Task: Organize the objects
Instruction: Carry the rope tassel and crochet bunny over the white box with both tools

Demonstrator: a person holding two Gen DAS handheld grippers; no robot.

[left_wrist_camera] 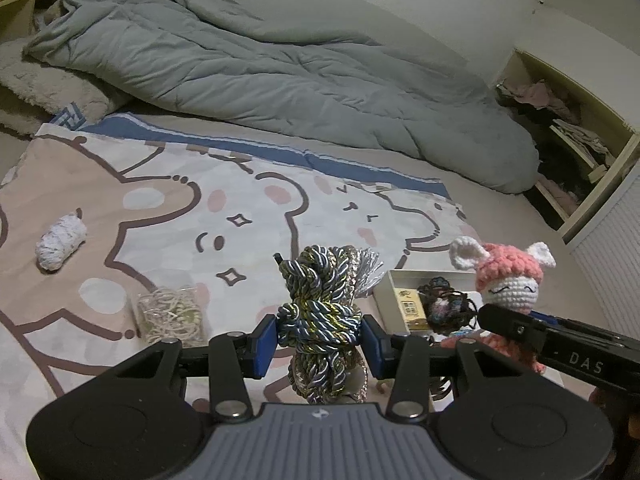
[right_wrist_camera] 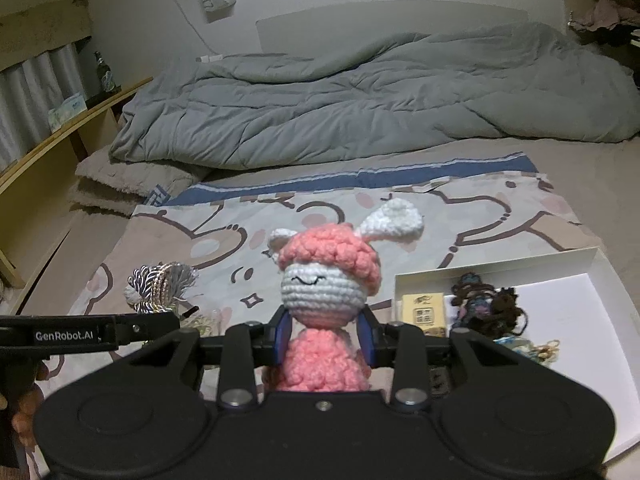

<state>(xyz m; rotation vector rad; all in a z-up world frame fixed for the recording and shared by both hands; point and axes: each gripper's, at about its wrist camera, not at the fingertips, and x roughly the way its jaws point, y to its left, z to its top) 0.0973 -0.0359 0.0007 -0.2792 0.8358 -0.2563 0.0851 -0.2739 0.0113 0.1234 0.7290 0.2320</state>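
My left gripper (left_wrist_camera: 320, 334) is shut on a knotted bundle of blue, gold and silver twisted cord (left_wrist_camera: 320, 280), held above the cartoon-print bed sheet. My right gripper (right_wrist_camera: 325, 338) is shut on a crocheted pink-and-white bunny doll (right_wrist_camera: 326, 284), its pads squeezing the doll at the neck. In the left wrist view the doll (left_wrist_camera: 506, 280) shows at the right, over the right gripper's black body. The cord bundle (right_wrist_camera: 160, 286) shows at the left in the right wrist view. A white open box (right_wrist_camera: 576, 300) lies on the sheet to the right, holding a small tan card box (right_wrist_camera: 423, 308) and dark yarn (right_wrist_camera: 486, 306).
On the sheet lie a white speckled yarn roll (left_wrist_camera: 60, 246) and a clear container of cream string (left_wrist_camera: 170, 314). A rumpled grey duvet (left_wrist_camera: 260, 64) covers the far half of the bed. Wooden shelves (left_wrist_camera: 580, 152) stand at the right, a wooden ledge (right_wrist_camera: 60, 136) at the left.
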